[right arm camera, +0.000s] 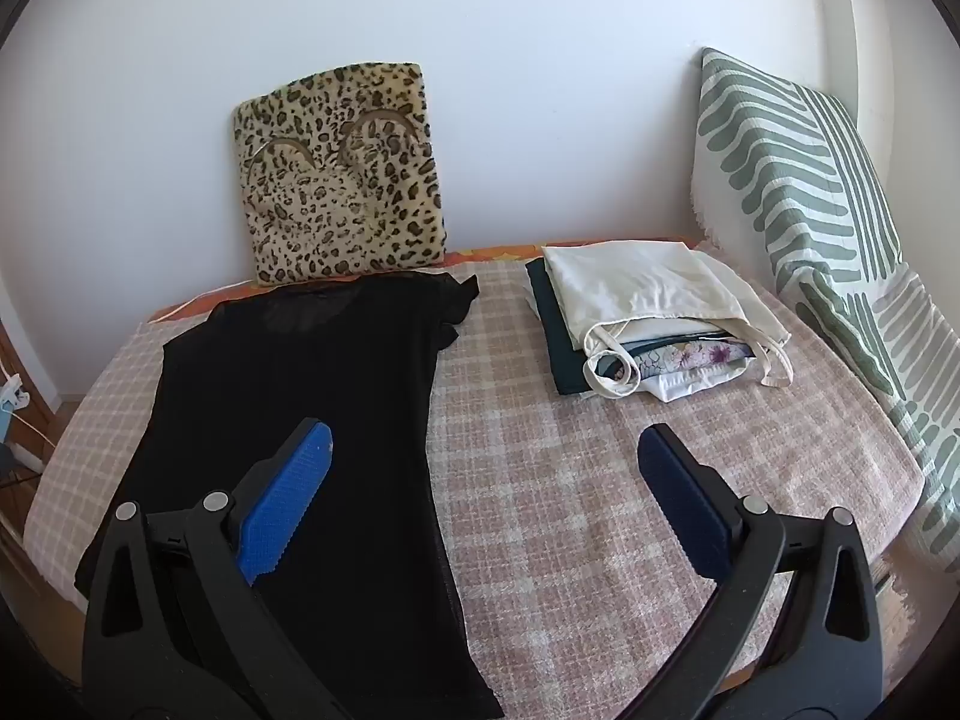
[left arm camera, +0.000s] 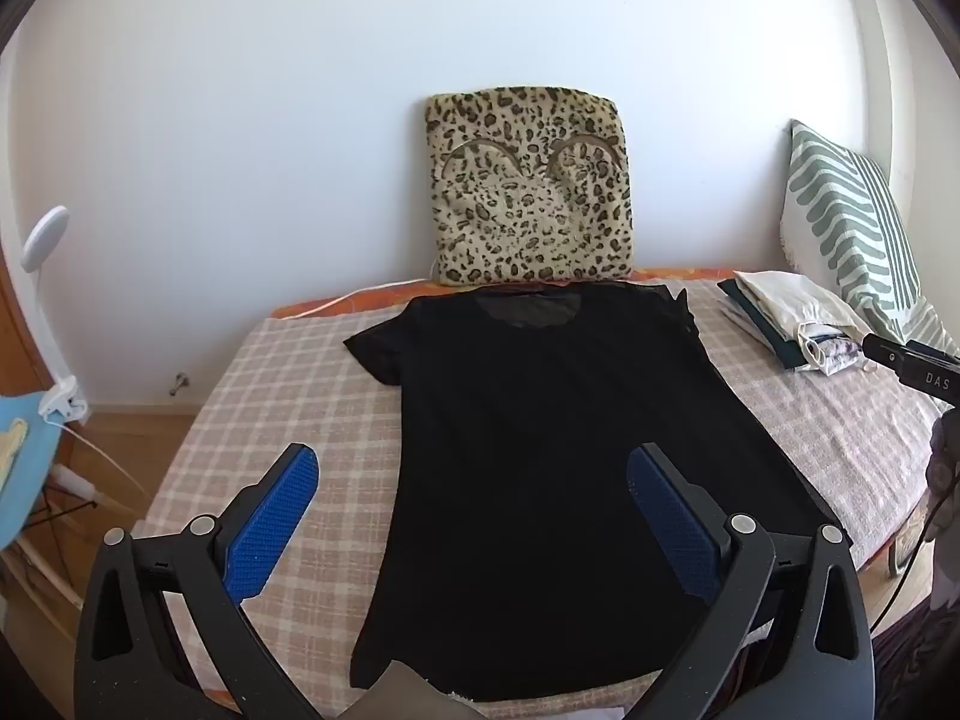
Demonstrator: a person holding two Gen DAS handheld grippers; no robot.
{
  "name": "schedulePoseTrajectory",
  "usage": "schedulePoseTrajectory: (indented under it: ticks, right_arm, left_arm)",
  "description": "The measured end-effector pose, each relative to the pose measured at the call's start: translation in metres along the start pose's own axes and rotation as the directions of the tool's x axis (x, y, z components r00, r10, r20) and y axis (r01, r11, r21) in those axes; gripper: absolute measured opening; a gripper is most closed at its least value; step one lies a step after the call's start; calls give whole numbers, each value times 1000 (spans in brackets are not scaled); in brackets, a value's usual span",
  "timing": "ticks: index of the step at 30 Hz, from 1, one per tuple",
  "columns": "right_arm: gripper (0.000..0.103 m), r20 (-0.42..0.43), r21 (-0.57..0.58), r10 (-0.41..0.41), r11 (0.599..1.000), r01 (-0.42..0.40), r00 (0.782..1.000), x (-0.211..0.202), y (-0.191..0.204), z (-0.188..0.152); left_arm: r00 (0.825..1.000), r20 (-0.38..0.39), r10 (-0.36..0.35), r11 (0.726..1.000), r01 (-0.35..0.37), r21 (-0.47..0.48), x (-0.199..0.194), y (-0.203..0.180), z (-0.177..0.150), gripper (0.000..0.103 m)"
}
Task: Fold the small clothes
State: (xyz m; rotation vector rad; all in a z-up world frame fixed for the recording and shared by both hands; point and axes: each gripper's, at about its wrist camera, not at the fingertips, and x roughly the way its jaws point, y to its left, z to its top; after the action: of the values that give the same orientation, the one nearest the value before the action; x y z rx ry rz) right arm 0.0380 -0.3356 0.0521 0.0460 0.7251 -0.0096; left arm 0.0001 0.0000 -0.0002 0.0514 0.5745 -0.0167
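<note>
We are holding both claws, left [left arm camera: 471, 516] and right [right arm camera: 483, 501], wide open and empty above the shirt [left arm camera: 540, 450], its length running away from us, collar far.

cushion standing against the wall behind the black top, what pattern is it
Leopard print, tan with dark spots; the cushion shows best in the left wrist view.

my left gripper [left arm camera: 471, 471]: black plastic arms, blue textured pads, silver pivot screws | my right gripper [right arm camera: 483, 456]: same black frame, blue ribbed pads, silver screws | right edge of left view: black bar lettered "DAS"
</note>
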Motion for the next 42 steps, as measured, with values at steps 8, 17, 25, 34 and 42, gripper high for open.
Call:
schedulePoseTrajectory:
  ticks: [8, 17, 25, 34, 42]
  right_arm:
    - [103, -9, 3, 5, 1000, -5, 1000, 0, 0, 2]
    - [103, -9, 13, 11, 1000, -10, 1000, 1, 0, 3]
    - [103, -15, 5, 10, 1000, -10, 1000, 4, 3, 1]
    - [103, -16, 4, 11, 1000, -11, 1000, 5, 4, -1]
    - [103, -18, 6, 11, 1000, -11, 1000, 5, 5, 1]
  left_arm:
    - [1000, -4, 11, 1000, -11, 2, -5, -7, 7, 102]
    - [1000, 11, -6, 1000, 6, -4, -6, 0, 3, 102]
    - [1000, 13, -9, 1000, 9, -1, -7, 1, 3, 102]
    - [1000, 17, -9, 1000, 9, 1, -7, 1, 5, 102]
    - [1000, 24, -7, 1000, 7, -2, -9, 2, 4, 102]
